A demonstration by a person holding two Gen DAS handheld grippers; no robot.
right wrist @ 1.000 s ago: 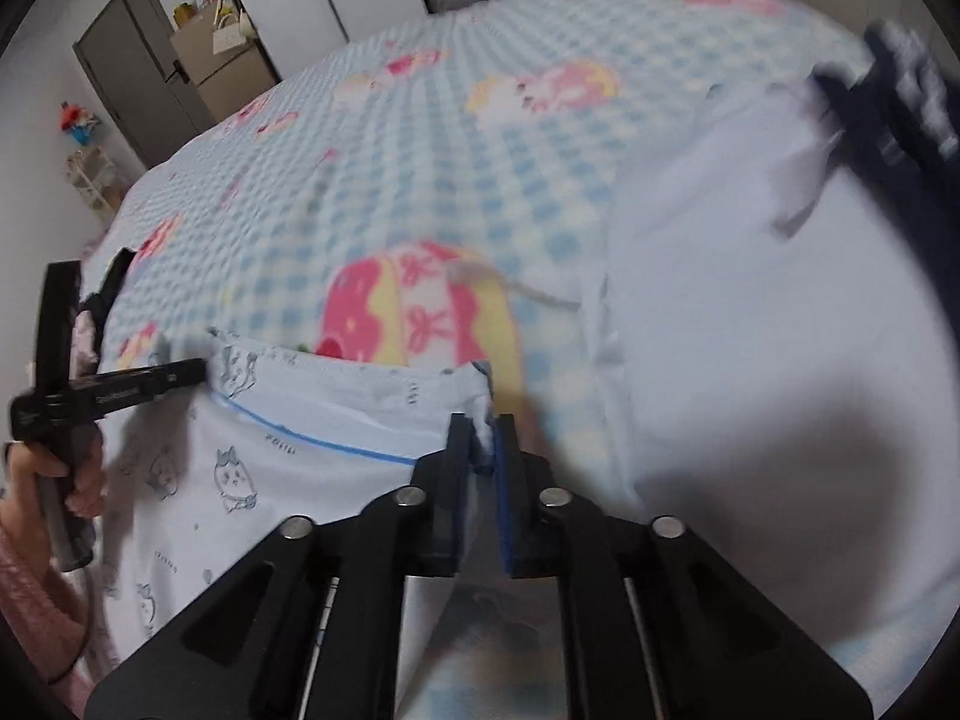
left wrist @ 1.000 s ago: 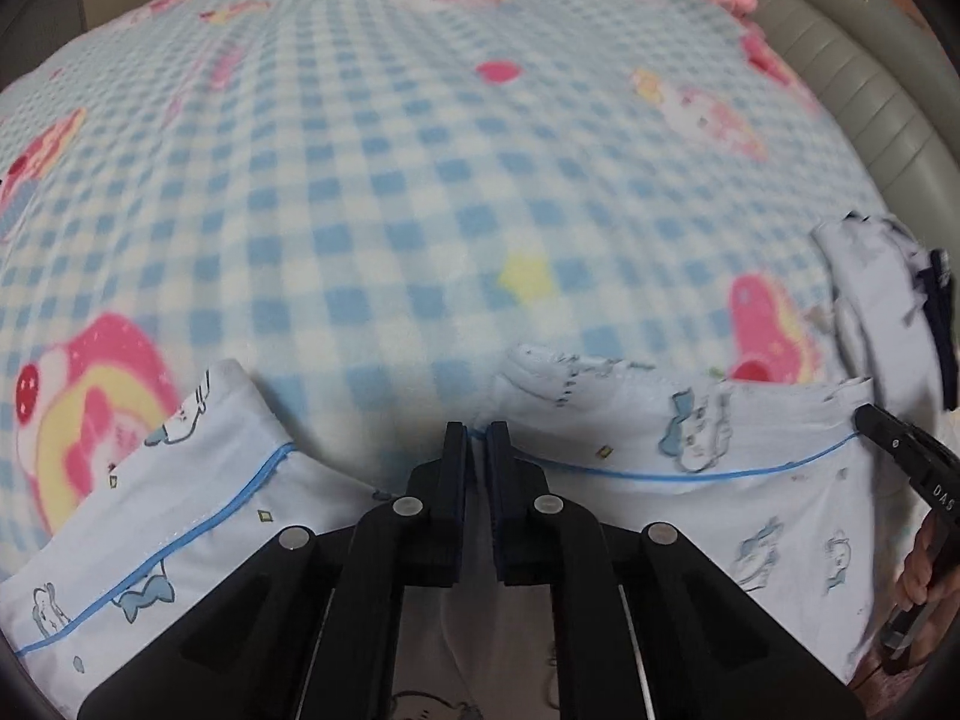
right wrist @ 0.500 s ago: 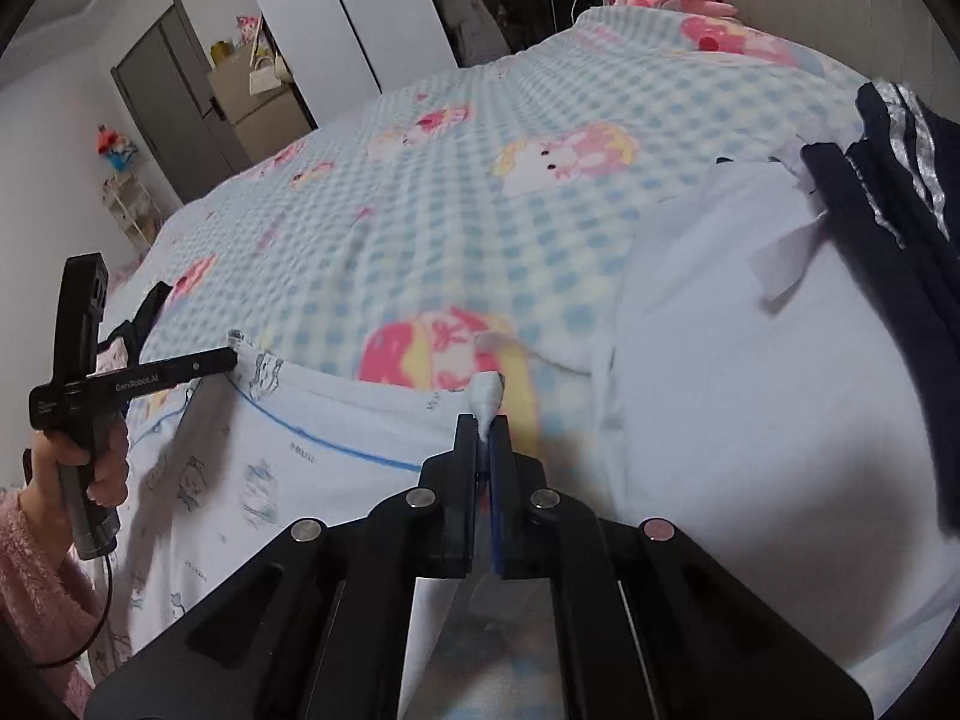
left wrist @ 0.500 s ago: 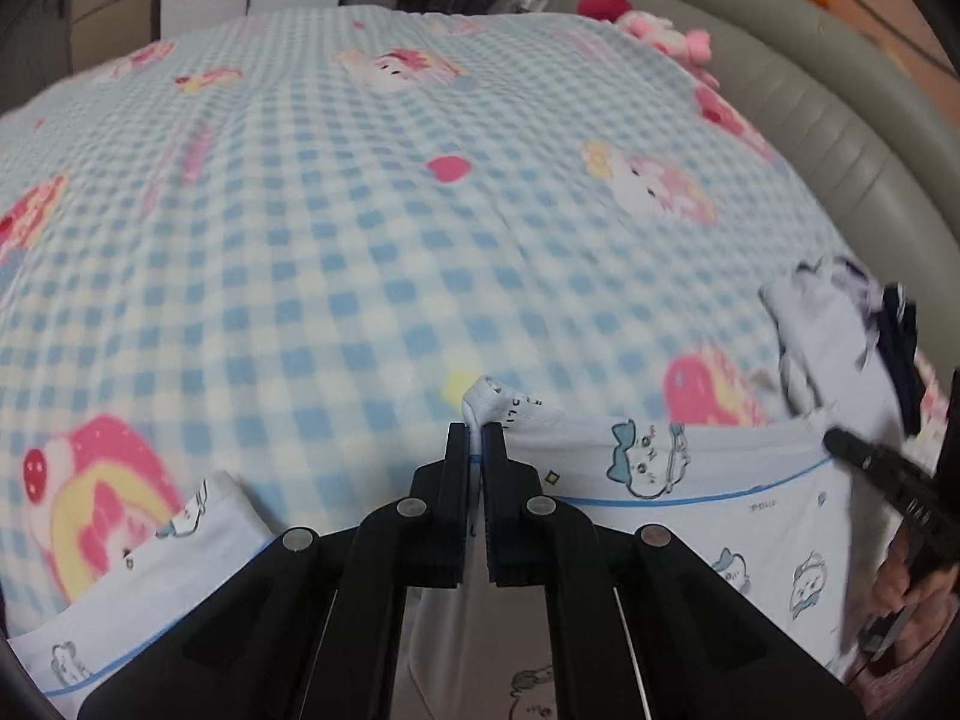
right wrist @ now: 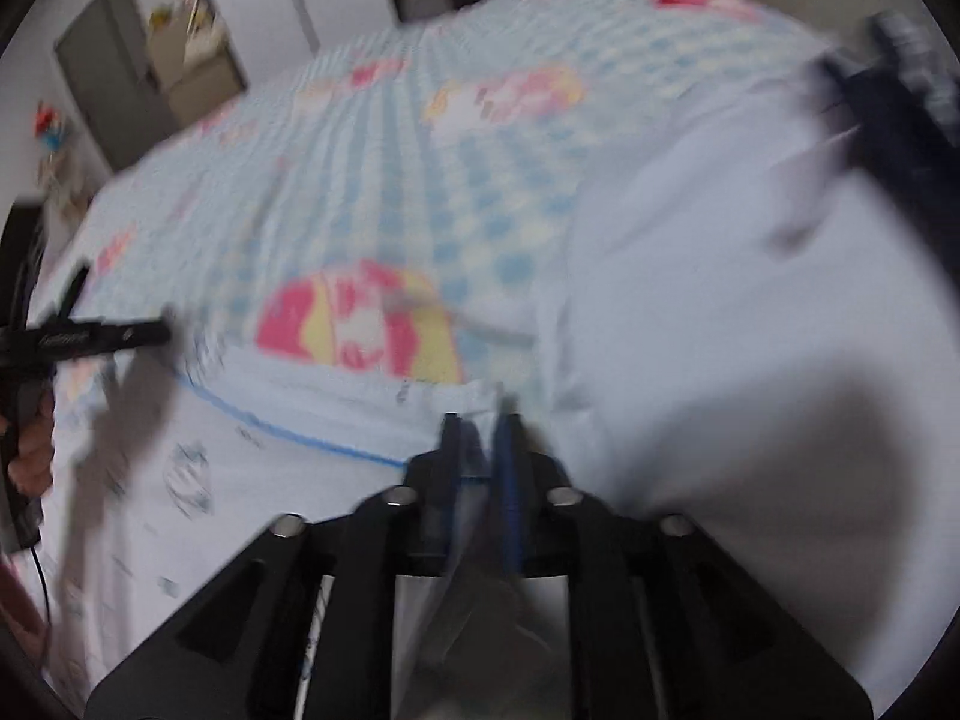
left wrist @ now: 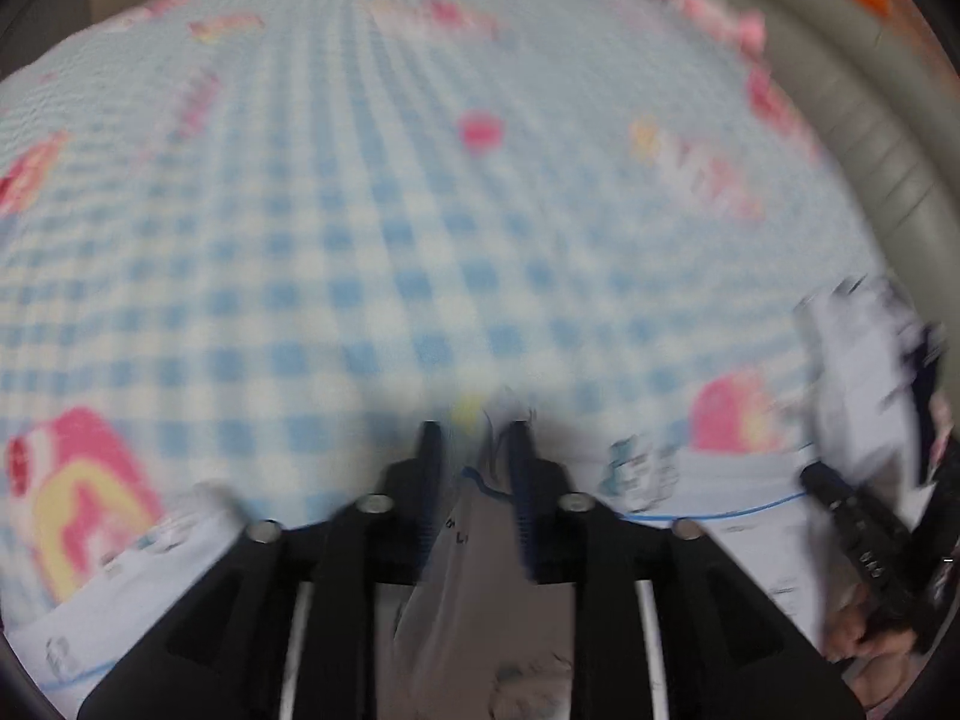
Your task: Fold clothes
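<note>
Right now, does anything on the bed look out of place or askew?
Nothing looks spilled or damaged. The printed white garment lies spread on the checked blanket, its top edge between both grippers. The left gripper and right gripper have just been opening, cloth loose between the jaws. Both views are blurred, so small wrinkles can't be judged.

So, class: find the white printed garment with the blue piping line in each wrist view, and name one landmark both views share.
Left wrist view: the white printed garment fills the bottom edge, a fold rising between the left gripper fingers.
Right wrist view: the garment spreads across the lower left, up to the right gripper.
Shared landmark: the pink and yellow cartoon patch on the blue checked blanket.
</note>
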